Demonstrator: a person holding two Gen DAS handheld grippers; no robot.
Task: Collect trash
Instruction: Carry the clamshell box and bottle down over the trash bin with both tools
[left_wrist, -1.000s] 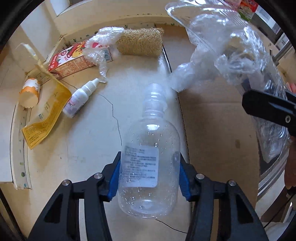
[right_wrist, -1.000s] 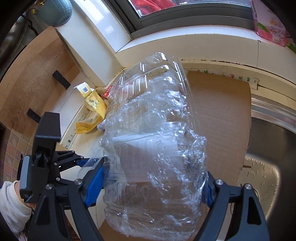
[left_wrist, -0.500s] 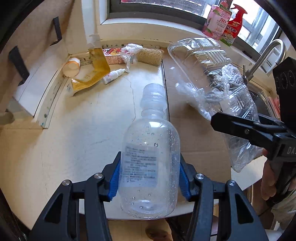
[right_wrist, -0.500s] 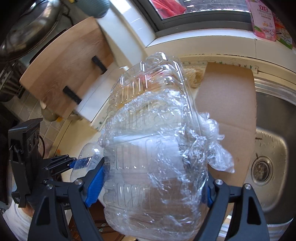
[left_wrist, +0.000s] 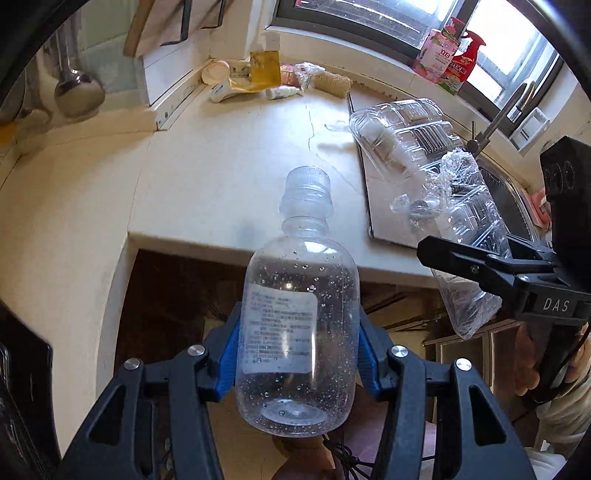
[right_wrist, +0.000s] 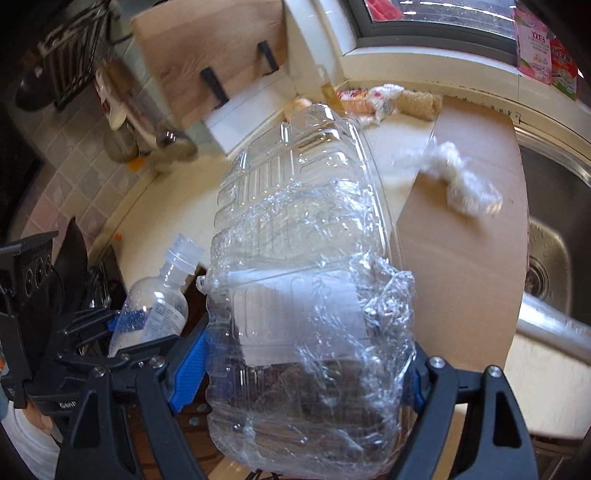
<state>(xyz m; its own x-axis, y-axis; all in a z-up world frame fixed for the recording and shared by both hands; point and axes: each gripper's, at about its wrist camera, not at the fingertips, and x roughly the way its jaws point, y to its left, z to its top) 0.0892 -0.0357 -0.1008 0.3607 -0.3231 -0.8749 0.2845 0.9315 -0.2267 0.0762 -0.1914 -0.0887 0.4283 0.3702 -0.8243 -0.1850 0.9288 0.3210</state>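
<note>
My left gripper (left_wrist: 299, 354) is shut on a clear plastic bottle (left_wrist: 295, 280) with a white label, cap pointing away. It hangs past the counter's front edge, over a dark cabinet opening. My right gripper (right_wrist: 301, 373) is shut on a clear plastic clamshell container (right_wrist: 303, 240) wrapped in crumpled cling film. The left wrist view shows that container (left_wrist: 424, 147) at the right, over the counter's front. The right wrist view shows the bottle (right_wrist: 155, 306) low at the left. More trash sits at the counter's back: a yellow wrapper (left_wrist: 258, 70), a small white dropper bottle (left_wrist: 282, 92), a paper cup (left_wrist: 215, 70).
A cardboard sheet (right_wrist: 472, 240) covers the counter beside the steel sink (right_wrist: 546, 258), with a crumpled white wad (right_wrist: 461, 181) on it. A loofah sponge (left_wrist: 332, 83) lies at the back. Soap bottles (left_wrist: 439, 59) stand on the windowsill. A ladle (left_wrist: 79, 92) hangs at the left.
Both grippers have drawn back from the rear of the counter to its front edge, still holding the bottle and the container. A film piece that hung at the container's side now shows apart from it.
</note>
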